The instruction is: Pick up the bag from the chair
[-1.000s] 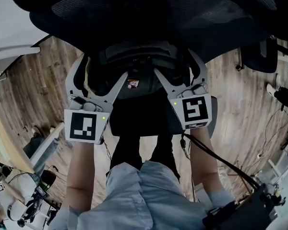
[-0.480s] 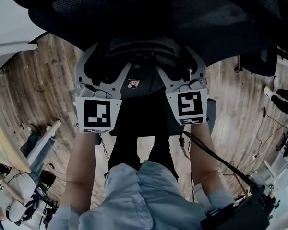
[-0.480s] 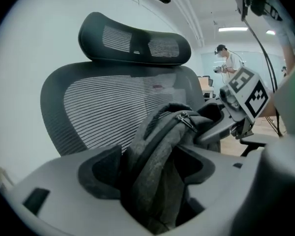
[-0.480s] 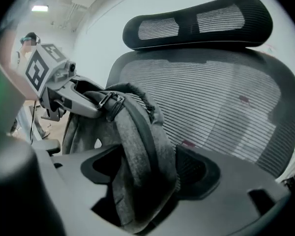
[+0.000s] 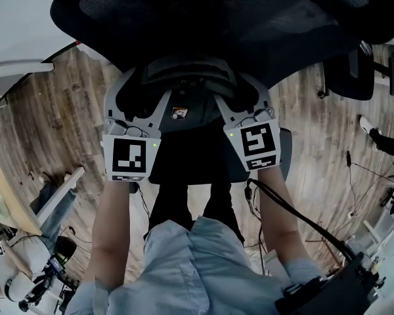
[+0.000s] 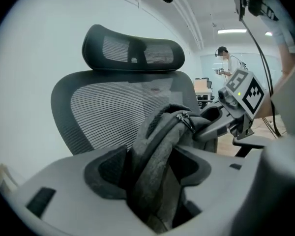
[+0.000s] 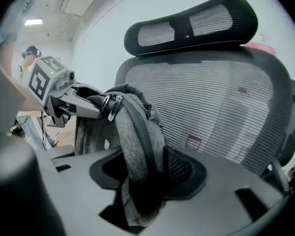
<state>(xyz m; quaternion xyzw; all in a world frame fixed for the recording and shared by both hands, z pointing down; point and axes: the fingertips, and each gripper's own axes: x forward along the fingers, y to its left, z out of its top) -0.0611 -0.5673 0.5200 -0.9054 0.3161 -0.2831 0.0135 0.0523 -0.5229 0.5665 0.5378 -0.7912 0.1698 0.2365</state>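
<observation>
Both grippers are on the bag, a grey fabric one with a dark band running over its top. In the left gripper view, the left gripper has its fingers pressed in on a thick fold of that grey cloth, which fills the gap between them. In the right gripper view it is the same: the right gripper has its fingers clamped on another bunch of the bag's fabric, with the dark band curving down between them. Each gripper shows in the other's view, reaching in at the bag's upper edge close to the metal zipper pulls. From my head view, the two marker cubes sit side by side with the bag between them, the left one and the right one near each other. The bag stands in front of the mesh backrest of the chair, below the headrest and over the seat. I cannot tell whether its underside touches the seat. Wooden floor lies around the chair.
</observation>
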